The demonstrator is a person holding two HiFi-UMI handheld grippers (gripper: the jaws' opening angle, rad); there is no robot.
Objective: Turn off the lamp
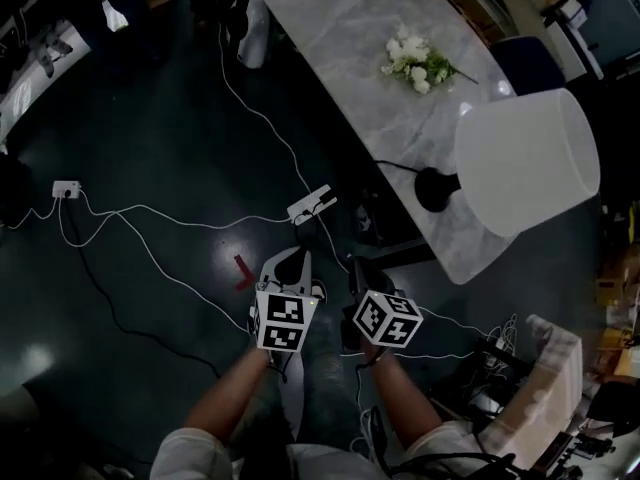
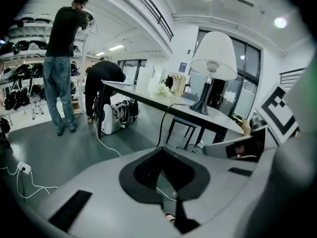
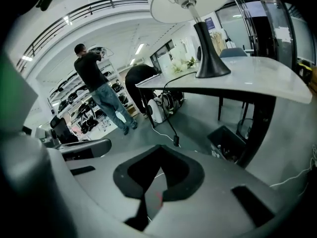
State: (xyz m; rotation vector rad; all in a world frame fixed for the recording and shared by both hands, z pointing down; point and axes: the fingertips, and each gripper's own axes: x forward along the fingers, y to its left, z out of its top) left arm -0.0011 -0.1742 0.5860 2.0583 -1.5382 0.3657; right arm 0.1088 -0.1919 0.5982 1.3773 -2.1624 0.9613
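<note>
Left gripper (image 1: 290, 258): clenched, jaws together, nothing between them. Held over the dark floor (image 1: 150, 118), marker cube up. Power strip (image 1: 311, 205) on the floor just ahead of its tips.

Right gripper (image 1: 360, 266): clenched as well, empty. Just right of the left one, apart from it.

Lamp (image 1: 520, 163): ahead and to the right of both grippers, well apart from either, touched by neither. Upright on a pale marbled surface (image 1: 340, 28), near the end of it closest to the right gripper.
- Shade (image 1: 527, 158): plain white, tapered, wider at the bottom.
- Base (image 1: 437, 189): black, round foot flaring up into a slim stem; pale socket under the shade in the right gripper view.
- Cord (image 1: 395, 166): black, off the base toward the grippers' side, over the surface edge and down, with a small dark block (image 3: 176, 142) on the hanging part.
- Lit or not: cannot tell.

White flowers (image 1: 418, 63) lying further along the surface, beyond the lamp as seen from the grippers.
</note>
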